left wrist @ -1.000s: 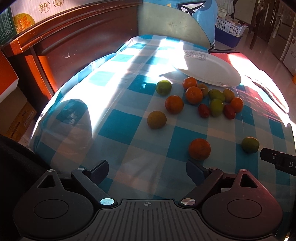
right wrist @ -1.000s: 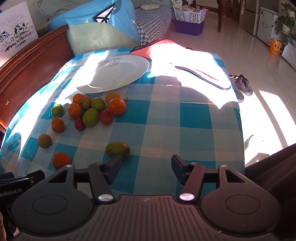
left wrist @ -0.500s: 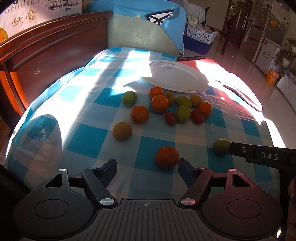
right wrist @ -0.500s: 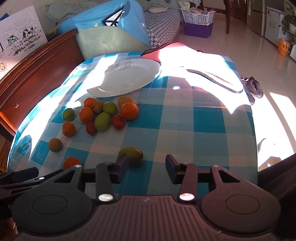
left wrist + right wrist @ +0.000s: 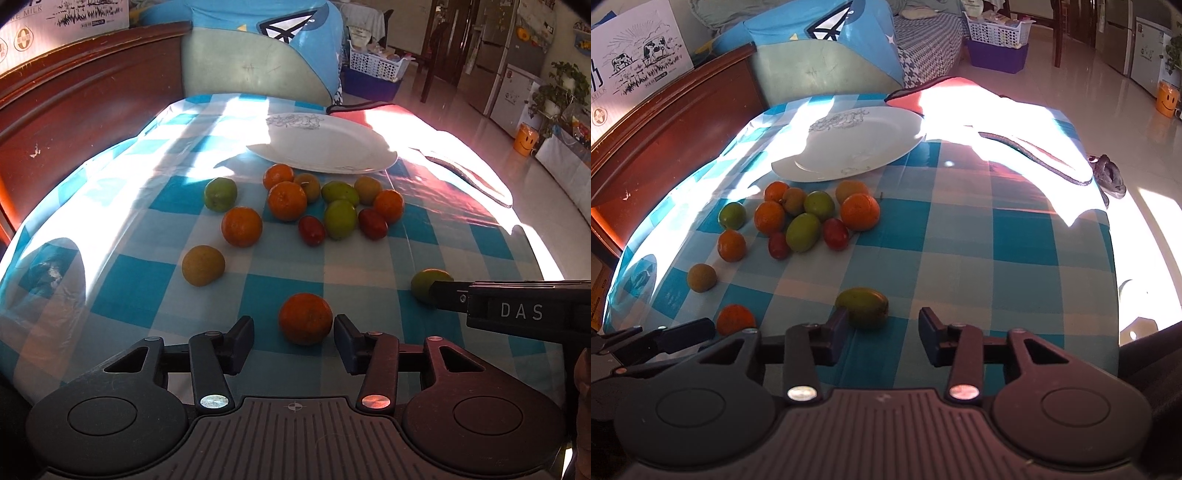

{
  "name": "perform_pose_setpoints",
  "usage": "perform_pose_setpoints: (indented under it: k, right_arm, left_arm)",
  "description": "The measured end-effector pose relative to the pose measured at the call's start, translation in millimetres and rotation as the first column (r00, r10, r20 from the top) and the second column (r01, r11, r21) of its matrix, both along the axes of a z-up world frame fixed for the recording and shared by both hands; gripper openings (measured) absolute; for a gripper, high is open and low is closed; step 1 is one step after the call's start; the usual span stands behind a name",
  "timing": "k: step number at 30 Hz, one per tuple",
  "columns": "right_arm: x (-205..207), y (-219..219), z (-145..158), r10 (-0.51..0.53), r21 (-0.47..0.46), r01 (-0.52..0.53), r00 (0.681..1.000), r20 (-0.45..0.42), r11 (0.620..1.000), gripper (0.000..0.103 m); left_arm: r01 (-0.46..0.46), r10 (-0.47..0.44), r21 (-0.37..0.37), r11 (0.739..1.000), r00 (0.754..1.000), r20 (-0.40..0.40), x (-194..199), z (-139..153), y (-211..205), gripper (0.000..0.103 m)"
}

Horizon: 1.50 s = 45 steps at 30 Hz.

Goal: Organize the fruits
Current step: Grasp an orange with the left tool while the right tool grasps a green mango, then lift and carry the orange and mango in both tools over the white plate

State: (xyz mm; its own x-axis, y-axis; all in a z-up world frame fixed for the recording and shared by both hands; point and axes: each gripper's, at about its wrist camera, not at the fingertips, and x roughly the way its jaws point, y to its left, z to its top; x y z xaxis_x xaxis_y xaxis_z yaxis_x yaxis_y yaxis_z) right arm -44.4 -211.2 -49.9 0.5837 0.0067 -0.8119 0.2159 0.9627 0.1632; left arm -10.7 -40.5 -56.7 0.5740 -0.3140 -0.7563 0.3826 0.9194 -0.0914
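Note:
Several oranges, green fruits and small red fruits lie in a cluster on a blue checked tablecloth, in front of an empty white plate. My left gripper is open, its jaws on either side of a lone orange near the front. My right gripper is open; a green-orange fruit lies just ahead of it, close to its left finger. That fruit and the right gripper's finger also show in the left wrist view. The plate also shows in the right wrist view.
A wooden headboard runs along the left. A blue and grey cushion stands behind the plate. A red cloth lies in sunlight at the right. A yellow-green fruit lies apart at the left.
Both grippers have moved forward. The lone orange now sits between the left jaws, and the green-orange fruit is now by the right gripper's left finger.

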Motion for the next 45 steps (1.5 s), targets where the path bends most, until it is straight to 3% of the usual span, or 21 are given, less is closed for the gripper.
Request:
perform_pose_setpoints:
  k: [6,13,17,22,24,26,32,36,45]
  right_arm:
    - [6,6,-5,0.031,-0.010,-0.031,1.000,-0.002,0.999,0.030]
    - [5,4,-3,0.018,0.001,-0.018,1.000,0.025,1.000,0.023]
    - [6,4,-3,0.025,0.005,-0.025,0.999,0.028,1.000,0.013]
    - [6,2,-3,0.015,0.035,-0.015,1.000,0.013,0.999,0.017]
    - [4,1,-1,0.004,0.023,-0.005,1.000,0.031,1.000,0.035]
    - [3,1,2,-0.002,0.004,0.002,0.998,0.055,1.000,0.042]
    - [7,5,-3,0.030,-0.002,-0.030,0.999,0.045,1.000,0.041]
    - [11,7,-5,0.042,-0.010,-0.042,0.998,0.047,0.999,0.028]
    - [12,12,2,0.089,-0.032,-0.087,0.993,0.077,0.996,0.022]
  left_arm:
    - [0.018,-0.018,-0.005,1.000,1.000,0.022,1,-2,-2,0.029]
    - [-0.001,0.001,-0.054,0.999,1.000,0.001,5,-2,4,0.028]
    - [-0.008,0.008,-0.059,0.998,1.000,-0.004,6,-2,6,0.028]
    - [-0.008,0.008,-0.037,0.999,1.000,0.009,5,-3,5,0.028]
    - [-0.012,0.013,-0.038,0.999,1.000,0.008,6,-3,5,0.029]
    - [-0.015,0.016,-0.038,0.999,1.000,0.008,6,-3,5,0.029]
    - [-0.015,0.016,-0.020,1.000,1.000,0.021,3,-3,4,0.030]
    - [-0.020,0.020,-0.034,0.999,1.000,0.014,4,-3,6,0.029]
    - [-0.024,0.025,-0.060,0.998,1.000,0.002,7,4,8,0.028]
